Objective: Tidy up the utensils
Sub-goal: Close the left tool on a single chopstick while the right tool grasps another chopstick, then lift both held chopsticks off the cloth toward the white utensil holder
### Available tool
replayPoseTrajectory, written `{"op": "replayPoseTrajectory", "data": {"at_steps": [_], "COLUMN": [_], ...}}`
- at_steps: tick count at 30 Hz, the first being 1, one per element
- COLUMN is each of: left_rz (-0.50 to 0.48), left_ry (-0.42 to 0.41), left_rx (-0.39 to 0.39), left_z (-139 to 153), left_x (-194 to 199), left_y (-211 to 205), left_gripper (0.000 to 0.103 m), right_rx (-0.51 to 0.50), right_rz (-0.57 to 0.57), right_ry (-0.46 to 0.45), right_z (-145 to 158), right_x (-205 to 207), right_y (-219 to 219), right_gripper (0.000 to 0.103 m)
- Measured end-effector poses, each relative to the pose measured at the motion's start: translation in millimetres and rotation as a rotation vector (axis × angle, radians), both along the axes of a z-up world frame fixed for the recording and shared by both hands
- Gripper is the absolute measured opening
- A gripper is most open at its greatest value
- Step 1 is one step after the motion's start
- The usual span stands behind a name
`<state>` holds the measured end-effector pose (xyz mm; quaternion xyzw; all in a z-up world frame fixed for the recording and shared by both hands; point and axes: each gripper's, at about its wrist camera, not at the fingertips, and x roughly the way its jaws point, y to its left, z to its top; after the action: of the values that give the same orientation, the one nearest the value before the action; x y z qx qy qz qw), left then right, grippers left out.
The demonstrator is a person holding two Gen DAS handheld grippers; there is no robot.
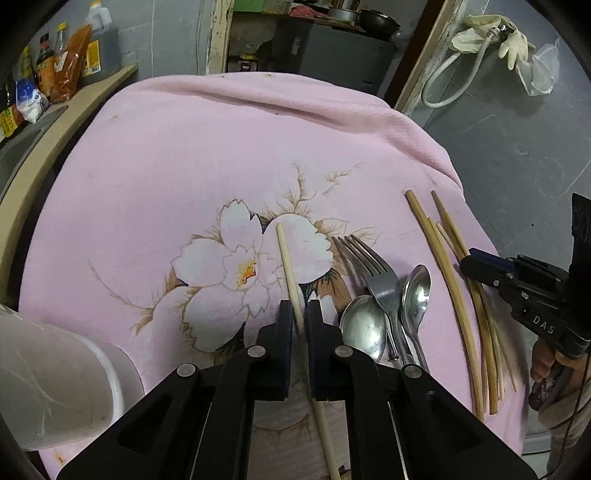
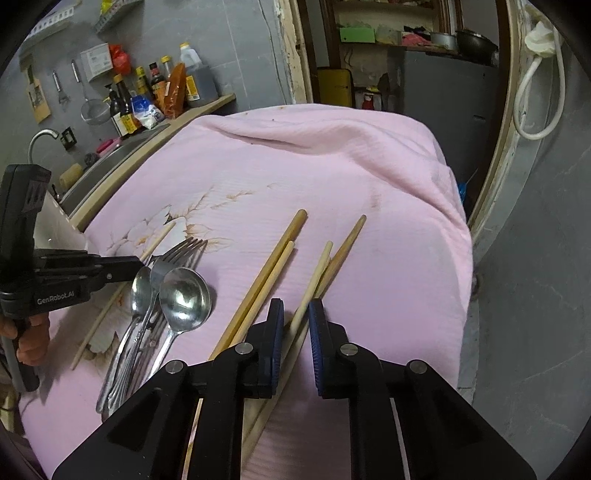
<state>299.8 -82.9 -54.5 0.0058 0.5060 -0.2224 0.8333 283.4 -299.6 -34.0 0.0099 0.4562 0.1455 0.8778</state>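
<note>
On pink cloth (image 1: 184, 155), left gripper (image 1: 299, 314) pinching chopstick (image 1: 286, 258)

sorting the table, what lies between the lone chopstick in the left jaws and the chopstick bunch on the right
Two spoons and forks lie heaped between the lone chopstick and the chopstick bunch, on the pink cloth. Both wrist views show it.

Glossy metal spoons (image 1: 364, 328) (matt wooden chopsticks (image 2: 275, 269)).

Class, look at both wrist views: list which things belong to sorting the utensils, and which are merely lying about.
Belong to the job:
- lone chopstick, in the left gripper
- chopstick group, two between the right gripper fingers
- forks
- spoons
- white cup, perhaps

Lying about:
- sauce bottles
- rubber gloves
- white hose
</note>
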Motion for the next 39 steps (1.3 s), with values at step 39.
{"op": "replayPoseTrajectory", "data": {"at_steps": [39], "left_rz": [0.006], "left_ry": [0.02], "left_rx": [0.067], "left_z": [11.6], "left_x": [-72.2], "left_y": [16.0], "left_gripper": [0.002], "right_rx": [0.187], "right_rz": [-0.019], "right_ry": [-0.015], "right_z": [3.1], "right_x": [-95.5], "right_y": [-7.5], "right_gripper": [0.006]}}
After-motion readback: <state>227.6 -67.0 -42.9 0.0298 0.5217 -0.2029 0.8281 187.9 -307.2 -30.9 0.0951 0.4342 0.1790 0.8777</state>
